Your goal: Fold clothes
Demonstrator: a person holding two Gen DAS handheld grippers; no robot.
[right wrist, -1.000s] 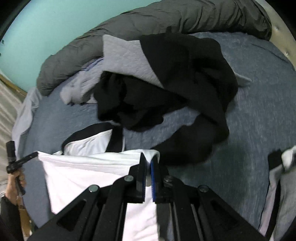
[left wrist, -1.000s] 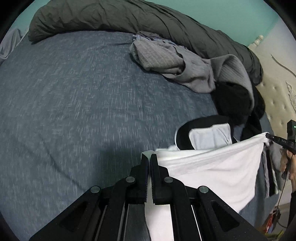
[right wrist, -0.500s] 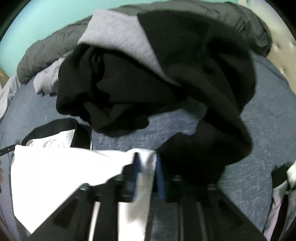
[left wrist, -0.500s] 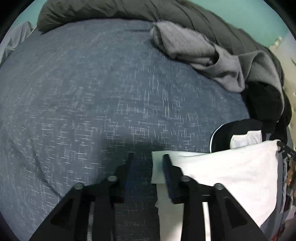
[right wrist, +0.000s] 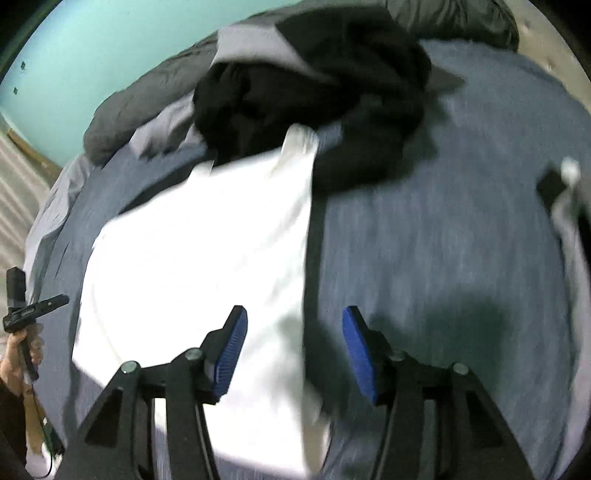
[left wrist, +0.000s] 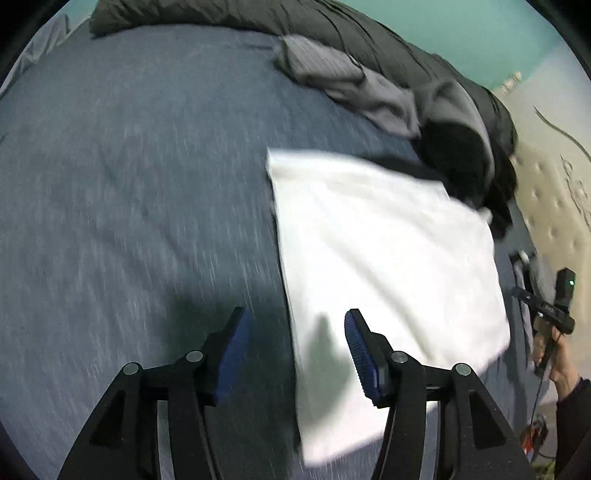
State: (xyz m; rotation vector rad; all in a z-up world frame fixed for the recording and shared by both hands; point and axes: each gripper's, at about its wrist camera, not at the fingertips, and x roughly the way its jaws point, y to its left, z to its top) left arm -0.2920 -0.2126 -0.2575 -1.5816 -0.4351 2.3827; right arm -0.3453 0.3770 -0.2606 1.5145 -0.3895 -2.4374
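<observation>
White cloth now lies flat on the blue bed, because your left tool and right tool have just been opening and stand wide with nothing pinched, so this fold looks laid down.

Both views smeared by motion blur. White garment edges soft; near end runs under the left gripper frame and off the bottom, so its hem can't be read. Whether the cloth touches either pad can't be told. In the right wrist view the garment's far end disappears under the black clothes pile; what lies beneath is hidden. Black-and-white item at the right edge is cut off and blurred, type unclear. Right gripper seen from the left wrist view is small, jaws unreadable there. Dark duvet cut by the top rim.
</observation>
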